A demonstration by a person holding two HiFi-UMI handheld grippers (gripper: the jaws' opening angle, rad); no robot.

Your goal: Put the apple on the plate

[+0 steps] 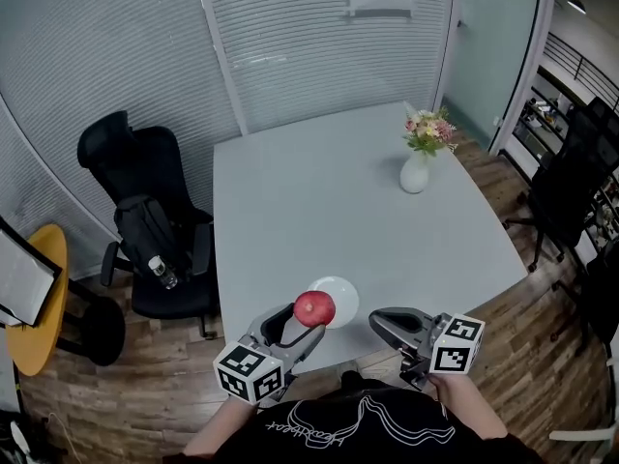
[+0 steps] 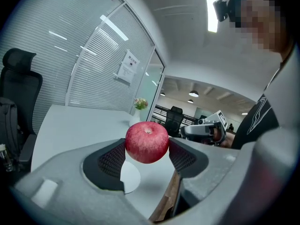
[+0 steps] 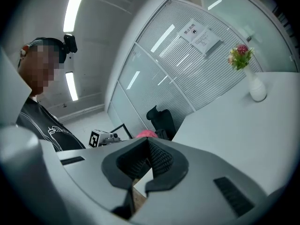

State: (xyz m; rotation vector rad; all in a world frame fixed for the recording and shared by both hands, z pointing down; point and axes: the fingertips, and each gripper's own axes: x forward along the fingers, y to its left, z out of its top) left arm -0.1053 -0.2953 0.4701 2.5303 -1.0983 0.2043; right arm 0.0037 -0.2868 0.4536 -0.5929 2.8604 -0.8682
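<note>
Head view: your left gripper carries the apple above the plate's near rim. Left gripper view: jaws wide, pads clamping the apple. Right gripper view: your right gripper is closed and empty. Next, I judge, center over the plate, lower, release gently.

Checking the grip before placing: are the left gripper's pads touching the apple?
Touching. In the left gripper view, the left gripper has both pads pressed on the apple, no gap.
</note>
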